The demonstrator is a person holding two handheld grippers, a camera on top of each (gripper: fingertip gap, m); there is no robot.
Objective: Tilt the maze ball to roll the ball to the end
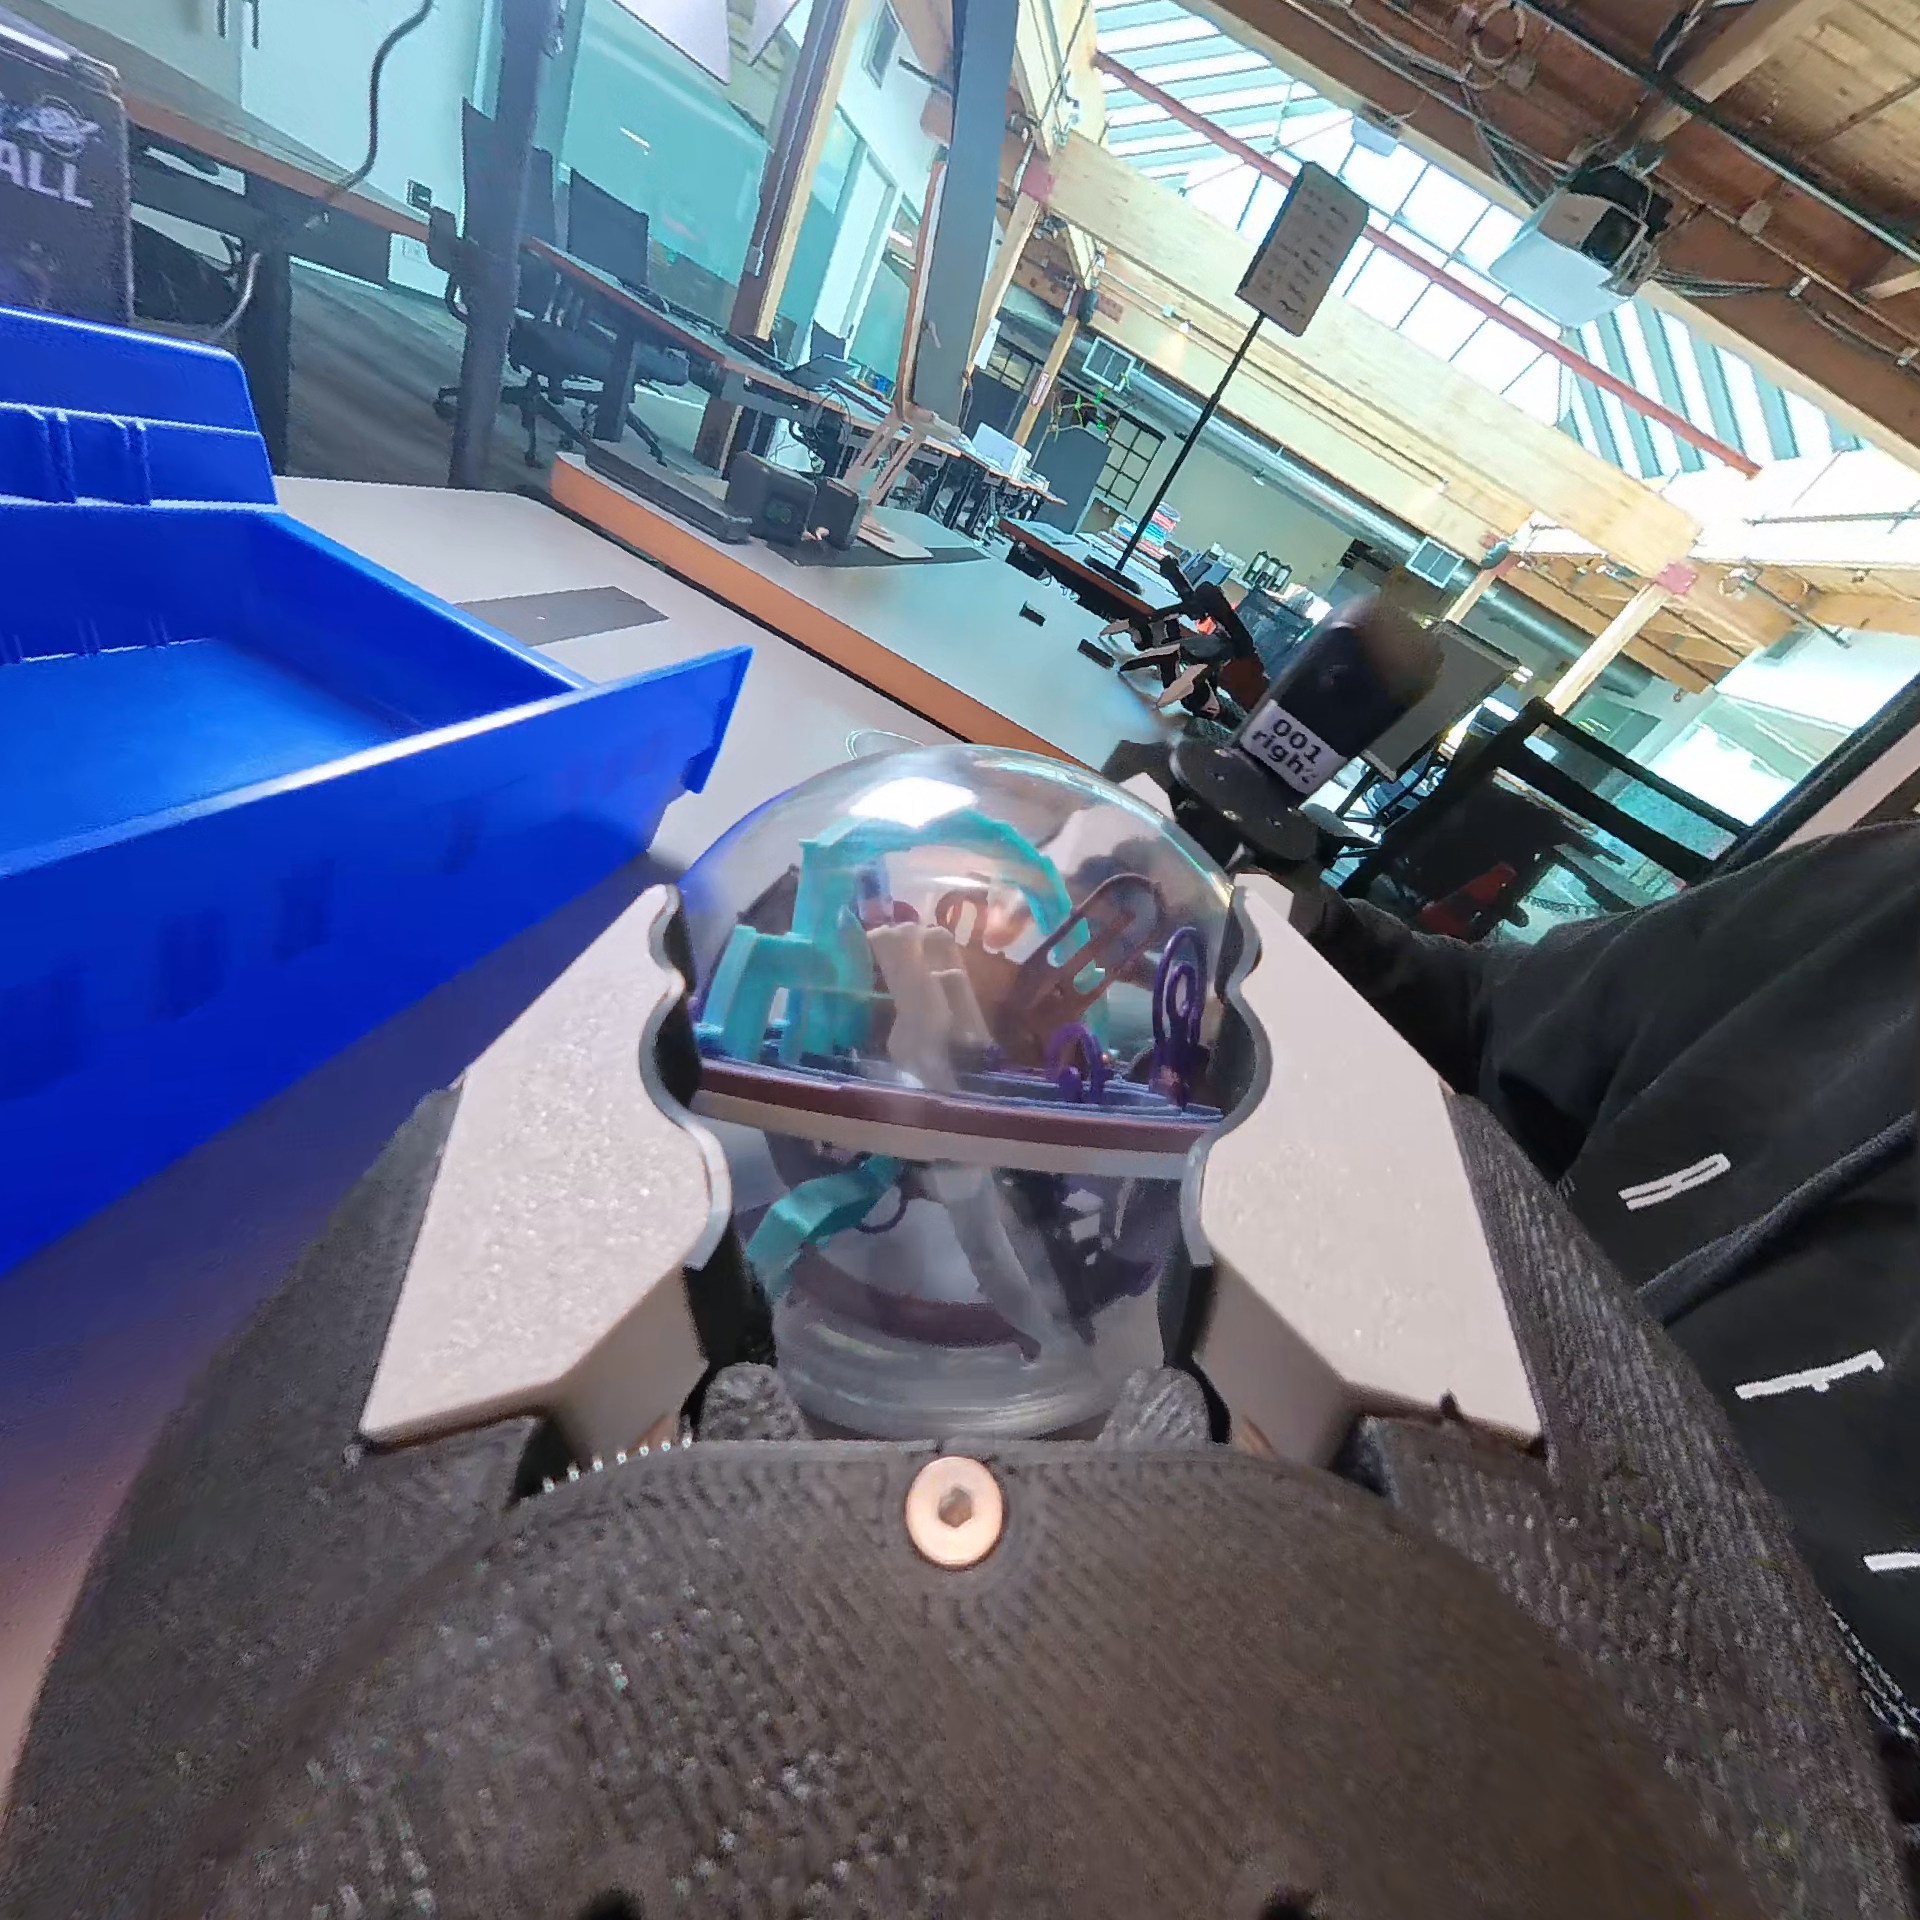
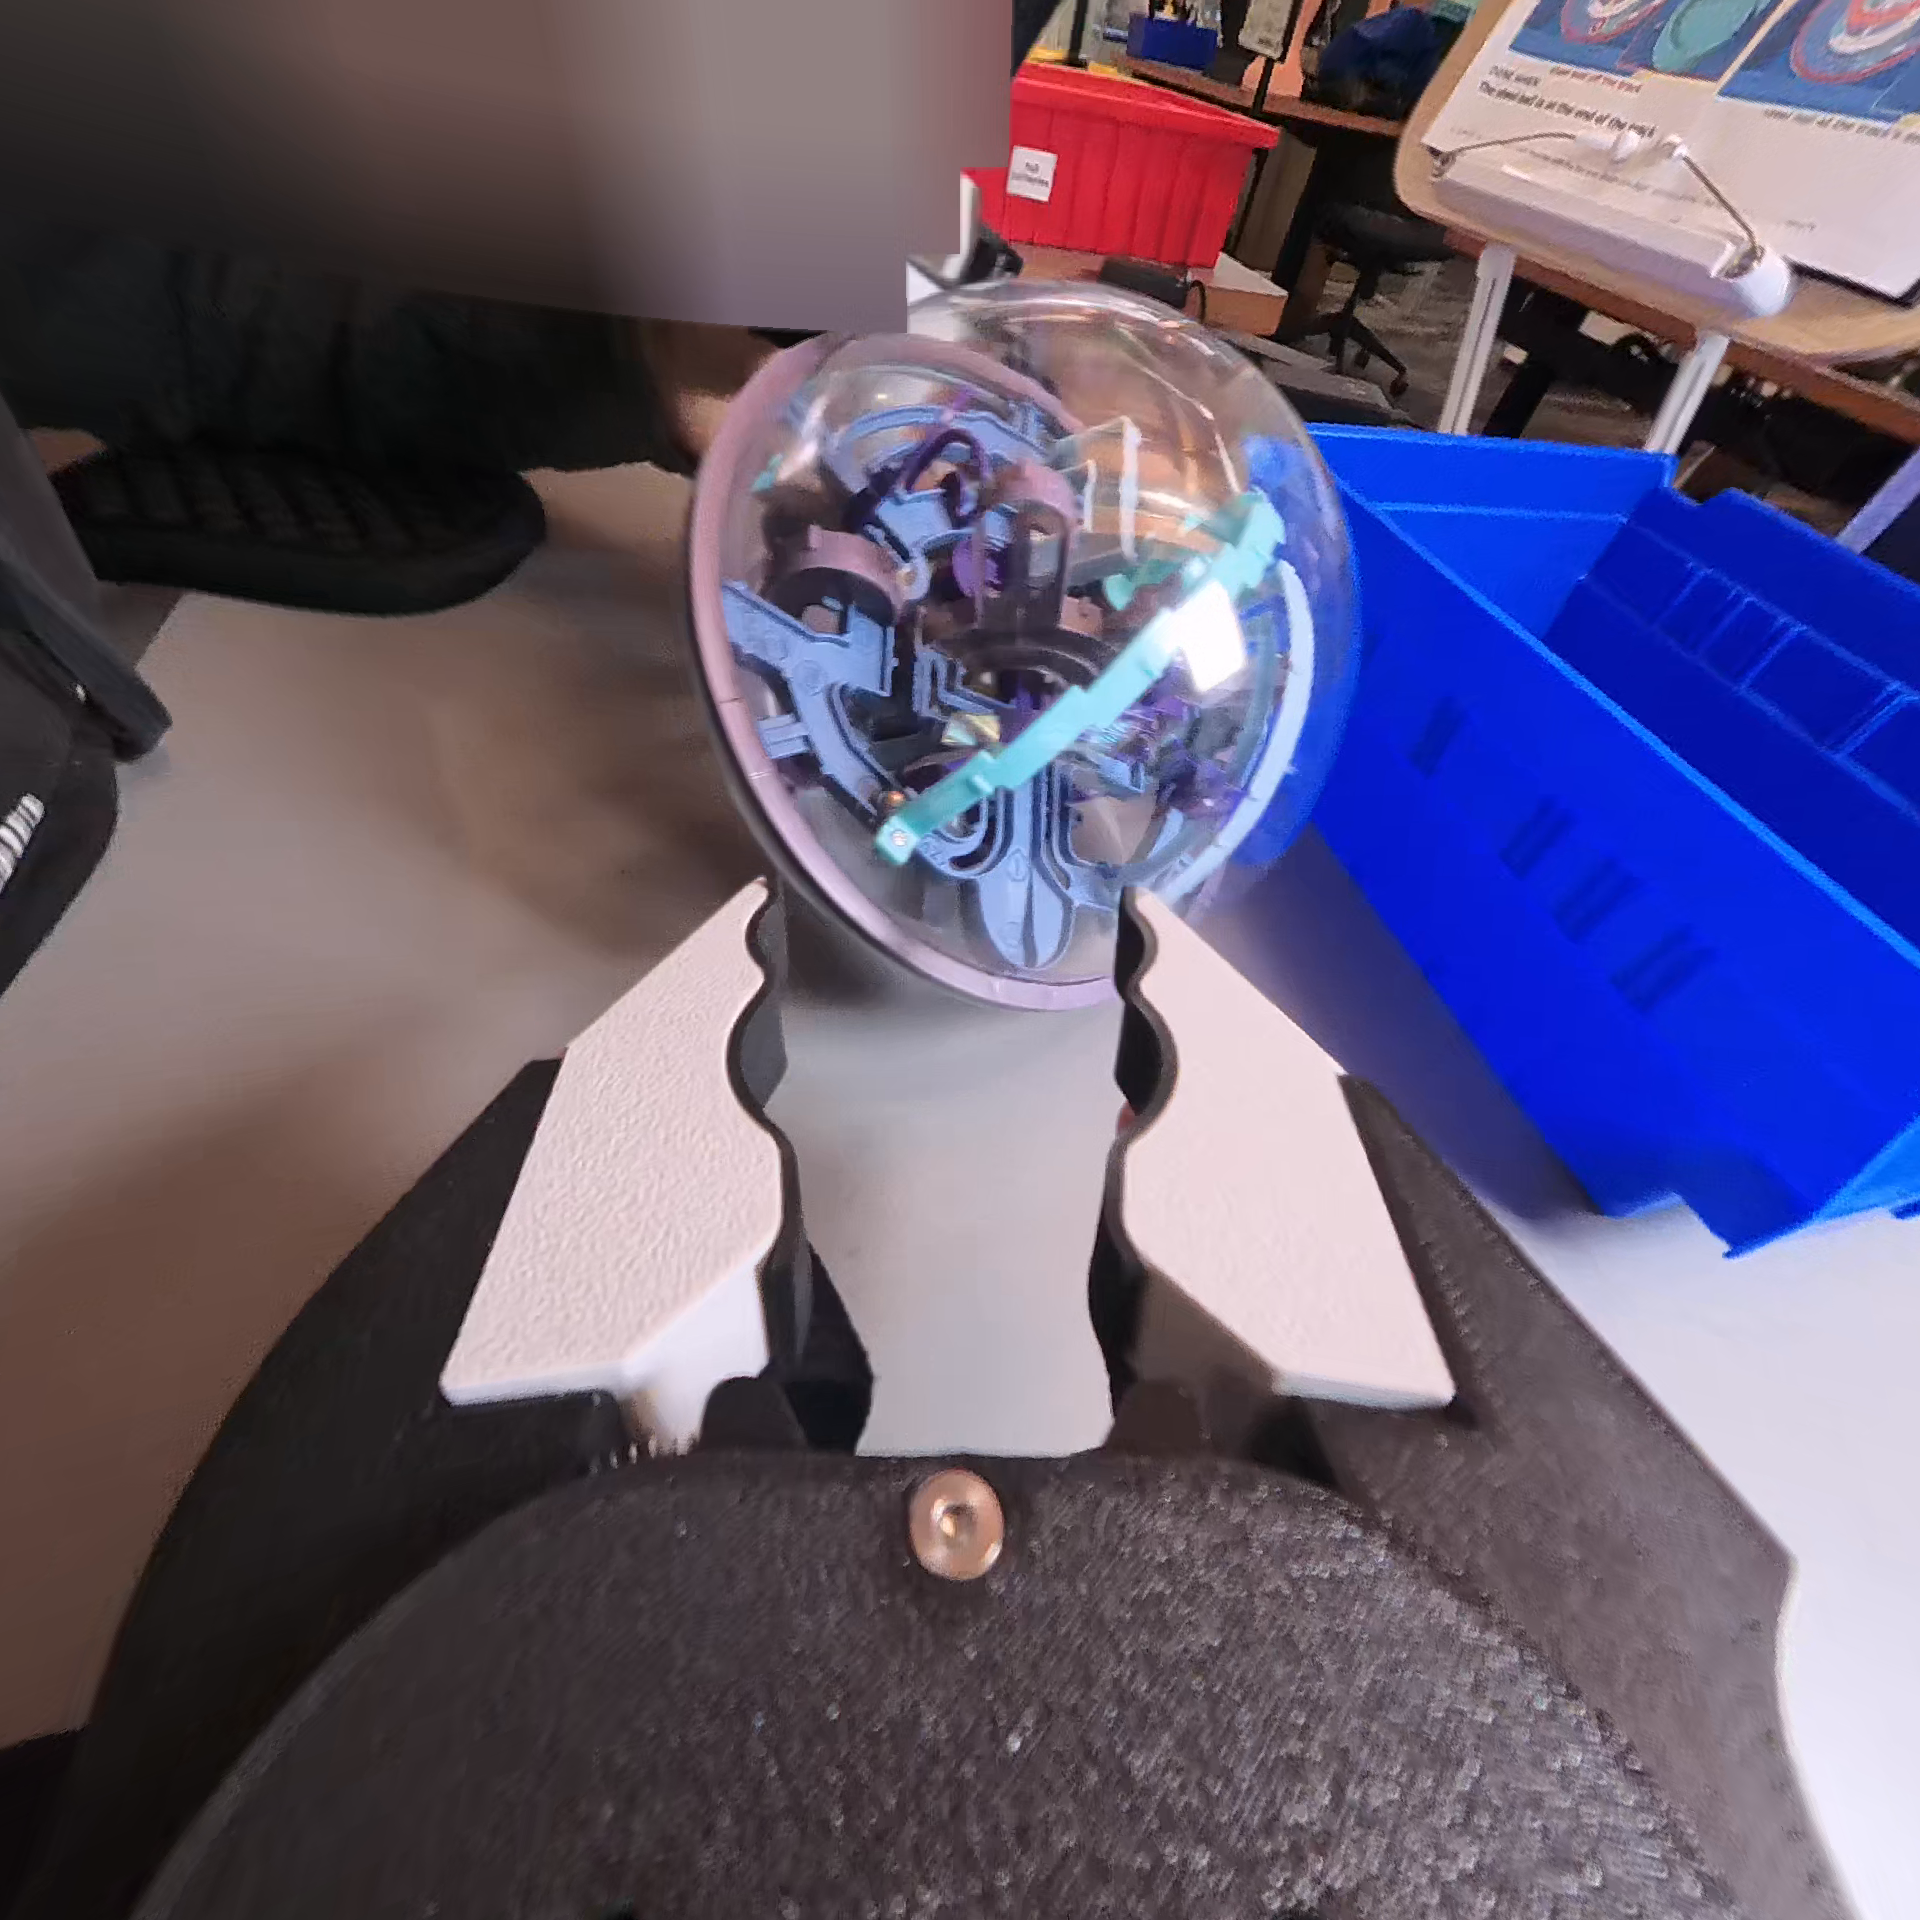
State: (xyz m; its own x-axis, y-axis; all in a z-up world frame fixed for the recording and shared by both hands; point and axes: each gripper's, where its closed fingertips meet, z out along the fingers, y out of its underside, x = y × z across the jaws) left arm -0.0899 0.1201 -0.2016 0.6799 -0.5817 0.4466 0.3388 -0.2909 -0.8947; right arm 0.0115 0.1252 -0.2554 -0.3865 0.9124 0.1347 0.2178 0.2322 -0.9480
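The maze ball (image 1: 961, 997) is a clear sphere with teal, purple and brown tracks inside. My left gripper (image 1: 956, 904) is shut on it, and the ball sits deep between the white fingers (image 1: 561, 1164). In the right wrist view the ball (image 2: 1018, 644) is tilted, its rim running diagonally. My right gripper (image 2: 948, 909) pinches the ball's lower edge with its fingertips (image 2: 764, 920). A small metal ball (image 2: 891, 798) seems to sit by the lower end of a teal track. The right gripper's body (image 1: 1278, 790) shows behind the ball in the left wrist view.
Blue plastic bins (image 1: 312, 748) stand on the grey table (image 1: 499, 540) close beside the ball; they also show in the right wrist view (image 2: 1558, 831). A person's dark sleeve (image 1: 1714, 1039) is at the right. A red bin (image 2: 1122, 177) and a stand holding a printed sheet (image 2: 1662, 135) are behind.
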